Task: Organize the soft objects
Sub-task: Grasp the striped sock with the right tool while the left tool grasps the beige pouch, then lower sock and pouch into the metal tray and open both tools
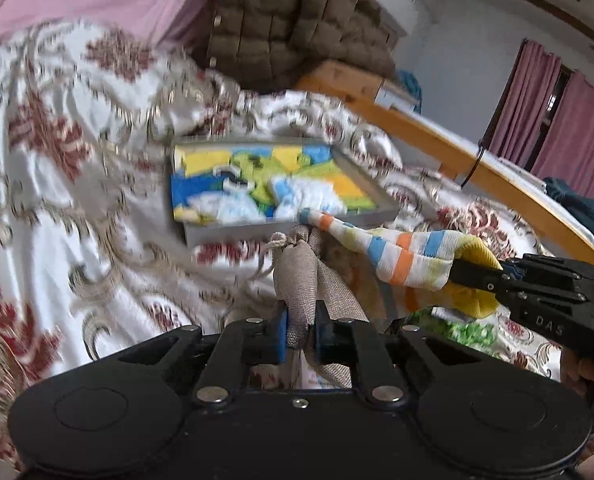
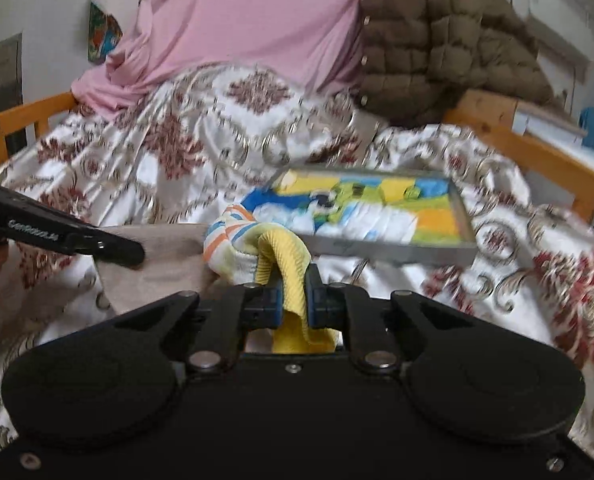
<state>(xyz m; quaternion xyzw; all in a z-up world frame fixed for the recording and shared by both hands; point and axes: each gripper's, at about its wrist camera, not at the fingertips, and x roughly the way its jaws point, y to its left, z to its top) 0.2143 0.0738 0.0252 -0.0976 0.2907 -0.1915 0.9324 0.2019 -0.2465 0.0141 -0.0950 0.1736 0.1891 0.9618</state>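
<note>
Holding a beige drawstring pouch (image 1: 303,280) in your left tongs (image 1: 301,334), you are pinching its fabric between the blue pads (image 1: 280,336), which are standing close together, and the pouch's tied neck is pointing away from you toward the tray. Your right tongs (image 2: 295,300) are clamping the yellow cuff of a striped sock (image 2: 257,248), with its white, orange and blue stripes bunching just ahead of the pads; in the left view the sock is stretching out sideways with its far end touching the pouch's neck. Beyond both, a shallow grey tray (image 1: 233,232) of folded yellow, blue, green and white cloths is lying on the patterned bedspread (image 1: 57,140), with a brown quilted jacket (image 1: 289,20) and a pink sheet (image 2: 237,20) piling up behind
</note>
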